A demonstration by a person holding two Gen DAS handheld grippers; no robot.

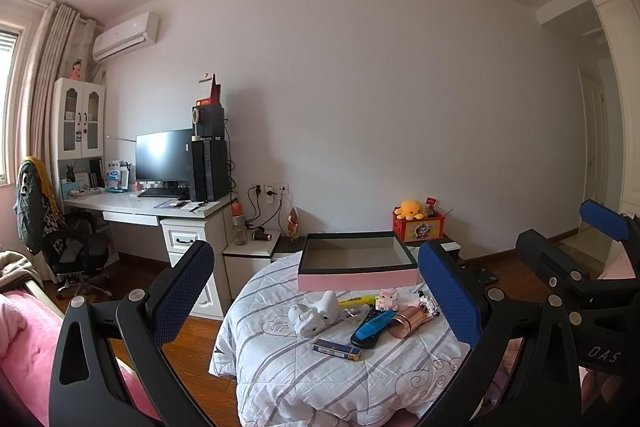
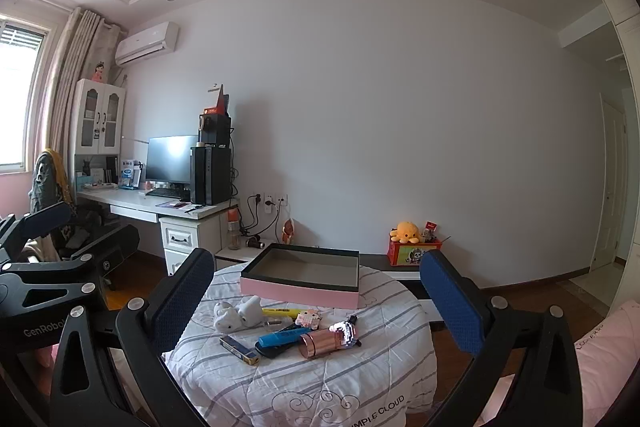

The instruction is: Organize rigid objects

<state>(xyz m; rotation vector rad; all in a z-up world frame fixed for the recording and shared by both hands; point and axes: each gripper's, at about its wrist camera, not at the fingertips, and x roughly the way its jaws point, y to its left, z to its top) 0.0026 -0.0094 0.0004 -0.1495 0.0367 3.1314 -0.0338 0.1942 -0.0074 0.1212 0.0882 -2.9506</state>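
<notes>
On quilt-covered table (image 2: 304, 383): small rigid items clustered near front, probably staged for sorting into pink box (image 2: 300, 293) behind, open and empty. Blue highlighter (image 2: 282, 339), copper cylinder (image 2: 320, 343), white figurine (image 2: 236, 313) lying flat. Left gripper (image 1: 316, 301), right gripper (image 2: 316, 301): fingers fully apart, holding nothing.

White desk (image 1: 132, 205) w/ monitor (image 1: 164, 157), PC tower (image 1: 208, 169), wall AC (image 1: 126, 35), office chair (image 1: 76, 251)

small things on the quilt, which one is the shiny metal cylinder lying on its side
The rose-gold cylinder, at the right end of the pile beside the blue highlighter. It alone is metallic and round; the others are plastic, blocky or white figurines.
</notes>
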